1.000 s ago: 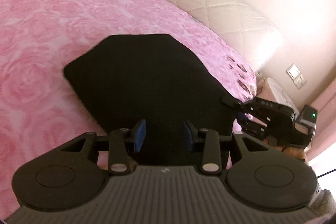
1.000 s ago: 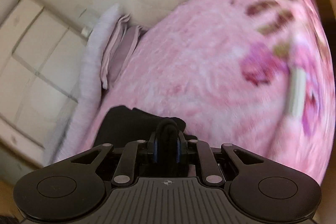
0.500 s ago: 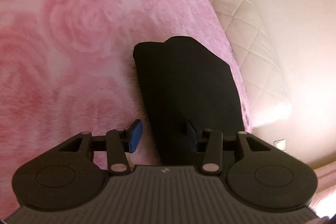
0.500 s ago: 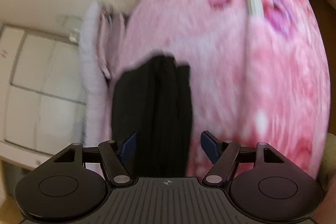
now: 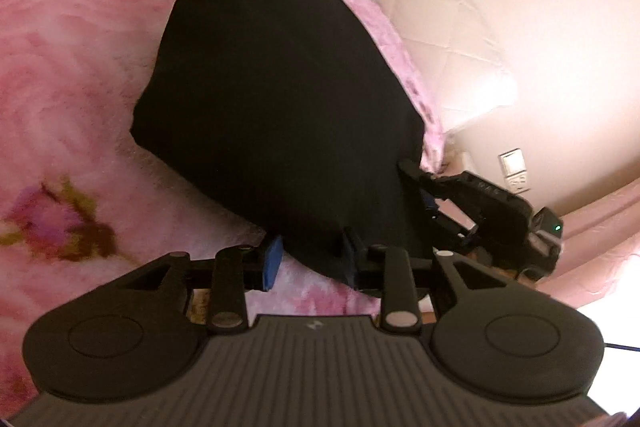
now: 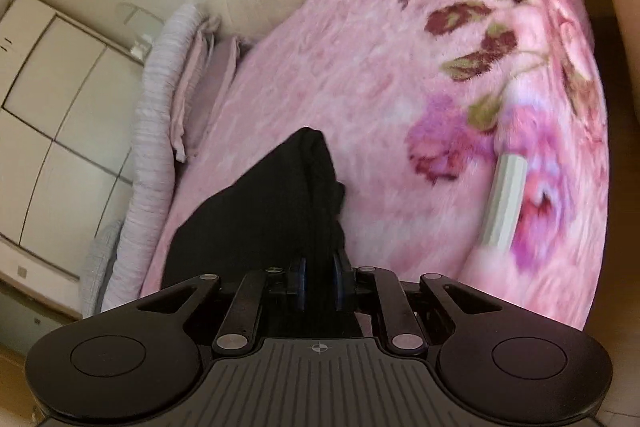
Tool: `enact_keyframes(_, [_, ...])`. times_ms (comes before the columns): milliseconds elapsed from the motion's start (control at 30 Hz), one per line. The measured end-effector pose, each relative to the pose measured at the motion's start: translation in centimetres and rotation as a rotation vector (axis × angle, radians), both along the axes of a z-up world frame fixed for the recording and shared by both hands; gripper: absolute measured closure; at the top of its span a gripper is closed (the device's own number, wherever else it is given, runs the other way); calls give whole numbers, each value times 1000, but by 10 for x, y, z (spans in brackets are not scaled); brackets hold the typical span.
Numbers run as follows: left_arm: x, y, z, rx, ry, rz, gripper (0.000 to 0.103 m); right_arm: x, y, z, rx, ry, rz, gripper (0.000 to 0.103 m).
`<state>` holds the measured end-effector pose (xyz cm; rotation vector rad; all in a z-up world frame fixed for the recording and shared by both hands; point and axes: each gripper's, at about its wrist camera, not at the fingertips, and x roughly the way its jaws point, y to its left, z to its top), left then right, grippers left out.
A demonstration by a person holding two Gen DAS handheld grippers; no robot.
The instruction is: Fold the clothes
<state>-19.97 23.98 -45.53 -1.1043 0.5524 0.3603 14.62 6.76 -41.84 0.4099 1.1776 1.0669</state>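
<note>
Black garment, folded into a compact dark slab, lies on the pink rose-print blanket, filling the centre of the left wrist view and the lower centre of the right wrist view. Left gripper is angled down at the garment's near corner at lower centre, jaws part open and just been closing, cloth edge between the blue pads, grip not certain. Right gripper, also angled down, jaws just closed narrow, pinches a fold of the garment's near edge; in the left view it sits at the right edge.
</note>
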Motion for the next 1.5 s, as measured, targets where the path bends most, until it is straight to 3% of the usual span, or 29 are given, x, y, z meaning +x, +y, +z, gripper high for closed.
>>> enact_keyframes(67, [-5,4,4,-16,15,-15,75,1,1,-1,-9,-7,25,86])
enact_keyframes(133, [-14,10,15,19,62,-39,75,-1,-1,2,-13,-32,45,76])
enact_keyframes(200, [-24,18,35,109,96,-57,74,-1,-4,8,3,-46,26,68])
enact_keyframes(300, [-31,42,64,220,80,-28,67,5,-6,20,33,-55,-8,59])
enact_keyframes(467, [-3,83,79,349,102,-8,65,19,10,18,26,-18,-7,55])
enact_keyframes(633, [45,125,67,336,98,-70,63,31,20,12,42,1,-18,54])
enact_keyframes(800, [82,154,42,237,20,-133,65,35,32,10,64,-12,-7,55])
enact_keyframes(833, [84,155,40,233,-5,-139,74,35,36,11,51,-36,2,58])
enact_keyframes(867, [85,156,40,246,-21,-139,94,34,40,11,33,-70,8,83])
enact_keyframes(967, [78,152,43,289,-77,-122,96,31,48,15,22,-146,20,91])
enact_keyframes(1067, [66,150,45,311,-123,-84,98,26,54,22,62,-211,30,91])
enact_keyframes(1133, [69,153,37,303,-101,-62,98,24,61,24,56,-244,31,92])
enact_keyframes(1200, [84,154,24,297,-6,-74,96,21,70,21,2,-265,25,92])
enact_keyframes(1300, [95,154,13,302,60,-56,80,20,76,4,-85,-225,-21,90])
enact_keyframes(1433, [77,154,30,362,60,-1,79,16,64,11,-97,-210,-40,85])
enact_keyframes(1500, [59,145,42,400,59,27,81,6,52,25,-93,-263,-39,83])
